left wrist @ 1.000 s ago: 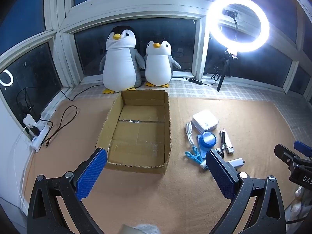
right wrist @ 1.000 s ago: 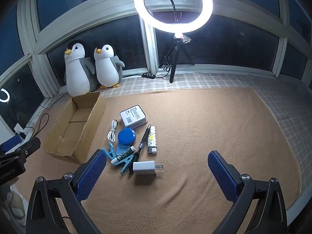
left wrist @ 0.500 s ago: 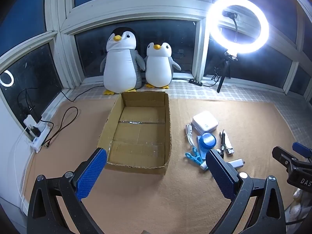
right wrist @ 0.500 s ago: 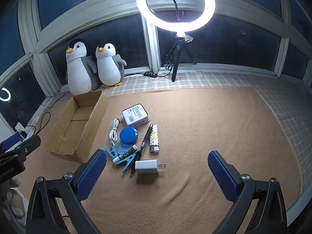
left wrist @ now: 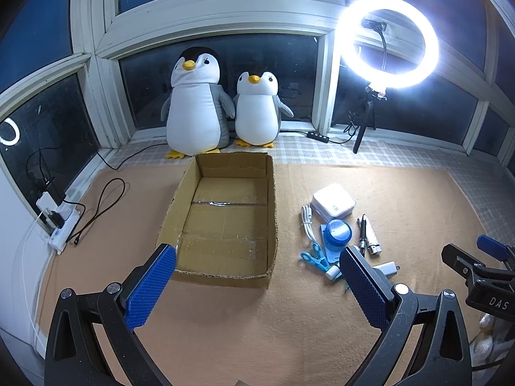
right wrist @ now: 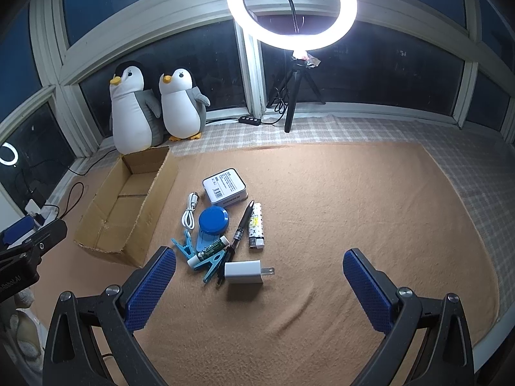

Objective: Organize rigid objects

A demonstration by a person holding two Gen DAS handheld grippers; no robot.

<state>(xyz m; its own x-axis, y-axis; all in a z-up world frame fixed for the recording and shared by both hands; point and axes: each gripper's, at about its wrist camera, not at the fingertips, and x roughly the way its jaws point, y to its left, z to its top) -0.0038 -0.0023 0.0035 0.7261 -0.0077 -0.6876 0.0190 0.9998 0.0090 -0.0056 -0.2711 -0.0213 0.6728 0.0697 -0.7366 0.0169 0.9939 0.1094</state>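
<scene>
Both the left gripper and right gripper hover spread wide, holding nothing; the cardboard box sits at nine o'clock of the white charger.

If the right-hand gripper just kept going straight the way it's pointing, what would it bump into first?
Probably bare carpet. The right gripper, jaws open, aims down at the brown carpet just right of the white charger plug, which lies nearest that line. Depth is hard to judge here.

Both wrist views look down from above, sharing the cardboard box.
</scene>
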